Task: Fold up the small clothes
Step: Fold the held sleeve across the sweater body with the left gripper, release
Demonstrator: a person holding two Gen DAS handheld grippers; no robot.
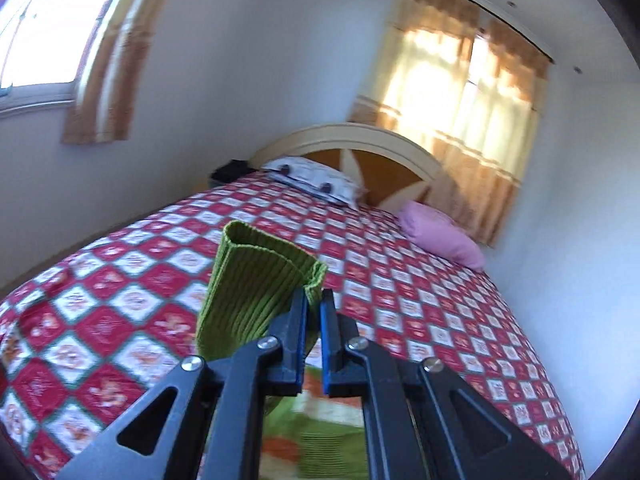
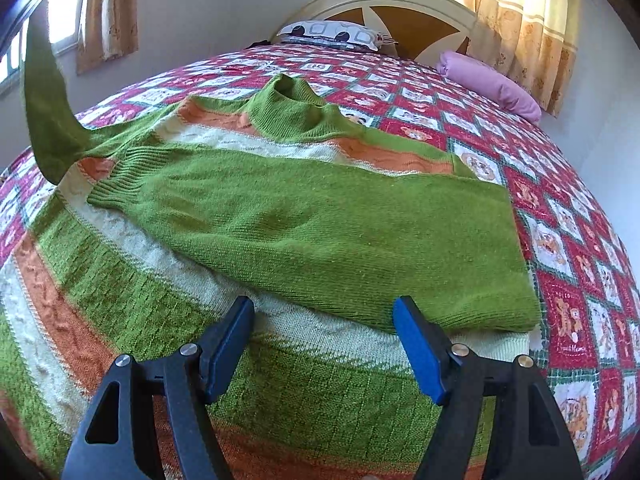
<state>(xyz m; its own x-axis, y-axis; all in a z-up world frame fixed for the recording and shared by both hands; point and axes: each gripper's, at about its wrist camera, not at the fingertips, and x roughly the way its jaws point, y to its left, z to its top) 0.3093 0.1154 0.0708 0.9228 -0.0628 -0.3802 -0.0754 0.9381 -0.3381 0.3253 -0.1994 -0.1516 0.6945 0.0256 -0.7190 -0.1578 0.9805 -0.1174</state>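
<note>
Left gripper [image 1: 314,300] clenched on sweater [image 2: 320,232] cuff [image 1: 256,280]; right gripper [image 2: 324,344] released; quilt [image 2: 568,320] lettering seemingly illegible.

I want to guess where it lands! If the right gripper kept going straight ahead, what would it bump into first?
Probably the green sweater lying on the bed: the open right gripper points down at its folded-over sleeve, with nothing between.

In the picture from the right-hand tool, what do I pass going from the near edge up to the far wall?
Right gripper → striped sweater with one green sleeve folded across → its collar → checked bedspread → patterned pillow → headboard.
</note>
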